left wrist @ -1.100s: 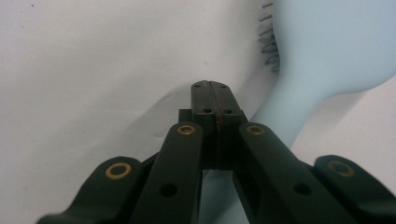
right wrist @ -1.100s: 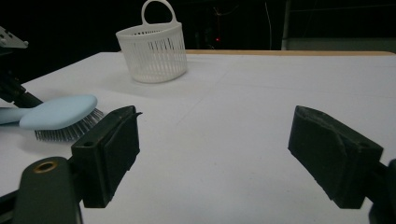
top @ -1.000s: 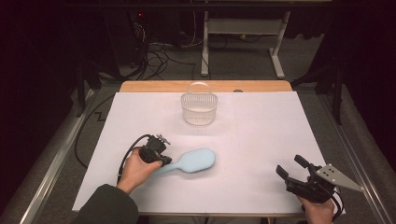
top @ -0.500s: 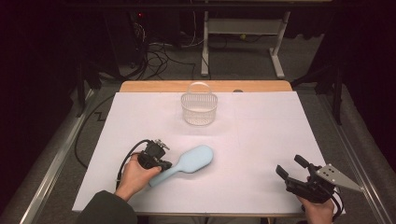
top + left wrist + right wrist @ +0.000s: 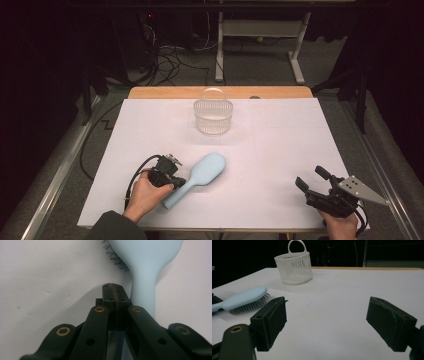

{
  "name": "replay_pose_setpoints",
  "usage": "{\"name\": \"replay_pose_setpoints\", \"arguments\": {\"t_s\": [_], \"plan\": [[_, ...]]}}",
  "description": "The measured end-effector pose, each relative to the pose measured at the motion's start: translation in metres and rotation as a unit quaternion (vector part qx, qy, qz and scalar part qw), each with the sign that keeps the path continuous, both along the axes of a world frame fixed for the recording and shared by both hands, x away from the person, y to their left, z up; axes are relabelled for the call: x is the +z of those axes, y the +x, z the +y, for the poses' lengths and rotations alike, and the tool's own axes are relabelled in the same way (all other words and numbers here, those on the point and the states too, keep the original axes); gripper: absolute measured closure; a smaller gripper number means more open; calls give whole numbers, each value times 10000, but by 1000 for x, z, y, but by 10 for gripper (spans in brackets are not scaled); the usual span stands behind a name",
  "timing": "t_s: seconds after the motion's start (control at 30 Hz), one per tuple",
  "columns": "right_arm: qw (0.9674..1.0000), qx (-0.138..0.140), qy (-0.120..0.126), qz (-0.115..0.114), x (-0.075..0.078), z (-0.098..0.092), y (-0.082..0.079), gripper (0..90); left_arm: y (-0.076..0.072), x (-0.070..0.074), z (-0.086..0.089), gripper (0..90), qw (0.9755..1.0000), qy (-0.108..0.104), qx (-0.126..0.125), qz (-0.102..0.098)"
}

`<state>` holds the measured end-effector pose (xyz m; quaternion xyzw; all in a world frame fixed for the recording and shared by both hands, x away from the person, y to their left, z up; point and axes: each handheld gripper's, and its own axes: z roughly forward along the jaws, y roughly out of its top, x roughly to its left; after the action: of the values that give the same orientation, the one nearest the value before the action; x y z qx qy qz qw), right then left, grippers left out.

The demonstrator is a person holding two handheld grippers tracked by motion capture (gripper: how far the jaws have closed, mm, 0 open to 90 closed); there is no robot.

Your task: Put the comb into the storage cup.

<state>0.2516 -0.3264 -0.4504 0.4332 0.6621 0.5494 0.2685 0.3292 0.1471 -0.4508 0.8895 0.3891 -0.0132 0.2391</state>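
Observation:
A light blue hairbrush (image 5: 201, 174) lies bristles down on the white table sheet (image 5: 280, 145), its head pointing toward the far right. My left gripper (image 5: 176, 182) sits against the left side of the handle. In the left gripper view its pads (image 5: 110, 293) press together with nothing between them, and the hairbrush (image 5: 146, 262) handle runs past on the right and under the jaws. My right gripper (image 5: 310, 177) rests near the front right corner, open and with nothing between its pads (image 5: 272, 320). The right gripper view shows the hairbrush (image 5: 244, 298) at far left.
A white slatted plastic basket (image 5: 213, 118) with a loop handle stands upright at the back middle of the sheet; the basket (image 5: 294, 267) is far ahead of my right gripper. A bare wooden strip (image 5: 165, 93) edges the far side. Cables lie on the floor beyond.
My left hand drew back toward the near edge, and the brush swung with it from nearly crosswise to a diagonal, handle end nearer the front. The right gripper stayed still.

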Motion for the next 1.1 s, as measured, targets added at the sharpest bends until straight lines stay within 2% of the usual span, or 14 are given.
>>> {"name": "replay_pose_setpoints", "arguments": {"t_s": [0.37, 0.7, 0.93, 1.1], "plan": [[10000, -2, -3, -2, 0, 0, 0, 172, -4, 0, 2, 892, 9999, -75, 56, -38], [10000, 4, -32, -1, 0, 1, 0, 173, -7, 9, 11, 565, 9988, -118, 329, -344], [10000, 4, -34, -6, 0, 1, 0, 173, -11, 14, 13, 437, 9979, -172, 386, -488], [10000, 12, -34, 6, 0, 1, 0, 173, -14, 18, 9, 361, 9978, -195, 285, -575]]}}
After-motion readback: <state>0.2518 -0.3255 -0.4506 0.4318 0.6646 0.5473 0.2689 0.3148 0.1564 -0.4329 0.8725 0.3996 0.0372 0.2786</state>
